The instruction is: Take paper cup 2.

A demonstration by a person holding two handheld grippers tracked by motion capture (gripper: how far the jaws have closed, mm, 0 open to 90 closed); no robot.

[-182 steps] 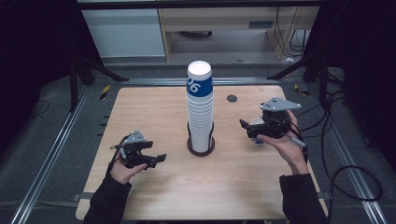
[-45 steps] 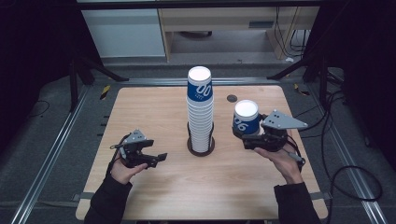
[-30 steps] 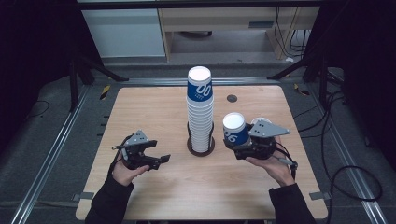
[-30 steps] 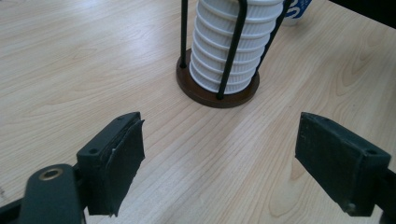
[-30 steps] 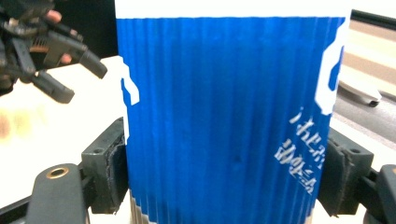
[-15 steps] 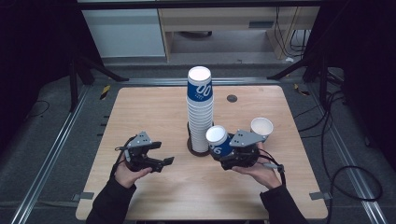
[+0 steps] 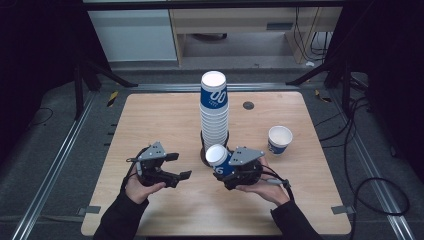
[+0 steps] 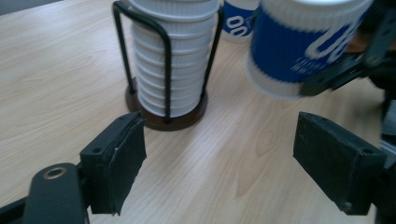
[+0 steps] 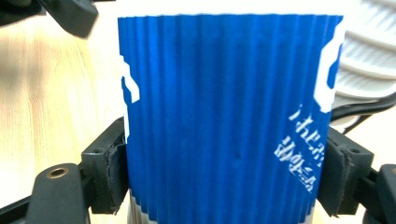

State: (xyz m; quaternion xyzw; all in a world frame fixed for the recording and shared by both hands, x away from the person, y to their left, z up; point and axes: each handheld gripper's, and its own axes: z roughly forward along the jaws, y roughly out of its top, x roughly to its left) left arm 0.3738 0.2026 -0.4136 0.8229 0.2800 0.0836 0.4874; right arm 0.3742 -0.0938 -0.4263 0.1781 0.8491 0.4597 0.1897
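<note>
The right gripper [image 7: 226,169] pinches a light, crushable paper cup [image 7: 218,159] by its ribbed blue sleeve, best held gently mid-wall.

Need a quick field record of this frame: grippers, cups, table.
right gripper: shut on blue paper cup, upside down, held in front of the stack
left gripper: nothing between its jaws, which have just been closing; low over the table, aimed at the held cup
cup stack: upside-down cups, upright in black wire holder, table centre
loose cup: standing, mouth up, right of the stack
</note>
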